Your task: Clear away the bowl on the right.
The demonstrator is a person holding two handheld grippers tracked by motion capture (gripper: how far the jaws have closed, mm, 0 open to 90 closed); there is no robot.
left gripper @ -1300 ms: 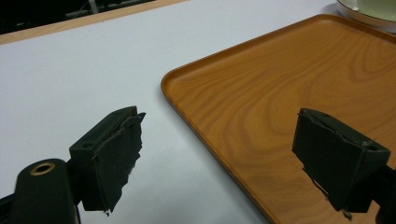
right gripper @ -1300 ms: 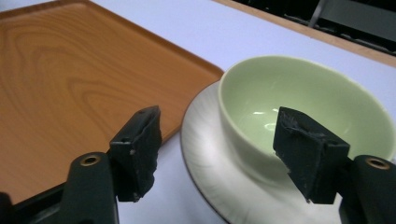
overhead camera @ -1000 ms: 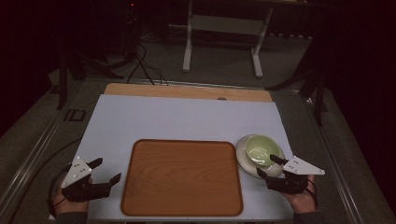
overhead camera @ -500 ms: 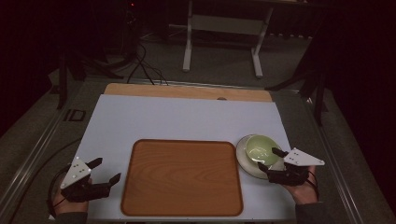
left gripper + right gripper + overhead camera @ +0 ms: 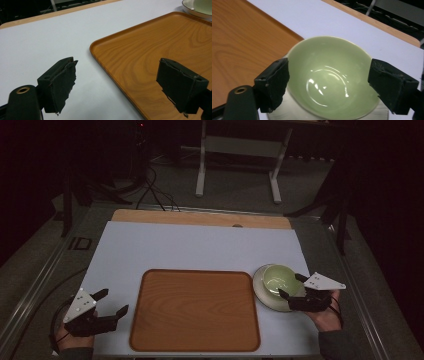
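There, the right gripper (image 5: 291,287) had just been opening — jaws wide on either side of the pale green ceramic bowl (image 5: 278,278) on its white saucer (image 5: 263,294), beside the wooden tray (image 5: 195,309); the left gripper (image 5: 113,303) gaped, holding nothing.

I see a rounded rectangular brown wooden tray (image 5: 195,309) lying on the pale blue-white table sheet (image 5: 190,247).
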